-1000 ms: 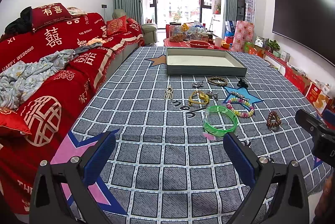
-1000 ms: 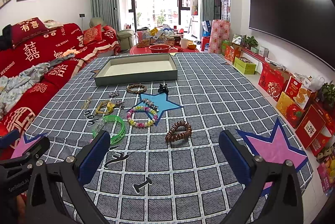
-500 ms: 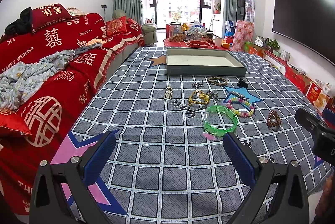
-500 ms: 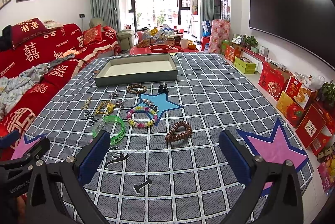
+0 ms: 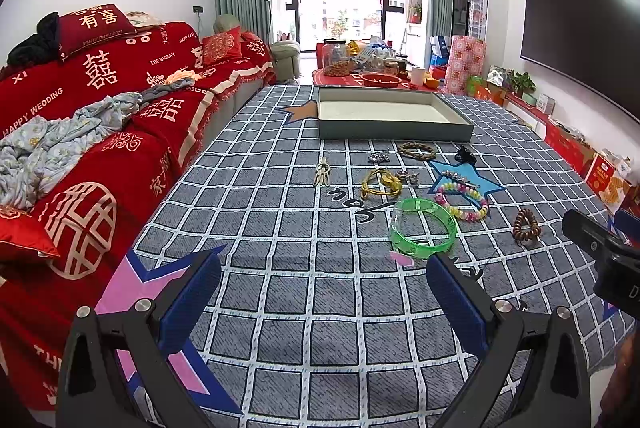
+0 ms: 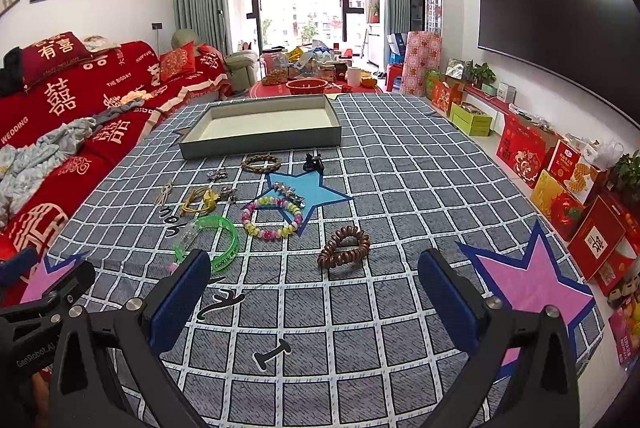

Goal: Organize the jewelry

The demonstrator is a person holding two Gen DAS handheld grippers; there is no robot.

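Green bangle ahead of left gripper | fingers spread, empty

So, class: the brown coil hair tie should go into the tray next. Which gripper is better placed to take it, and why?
Probably the right gripper: the coil tie lies just ahead between its open fingers. From the left gripper it sits far right, past the green bangle. Tray empty.
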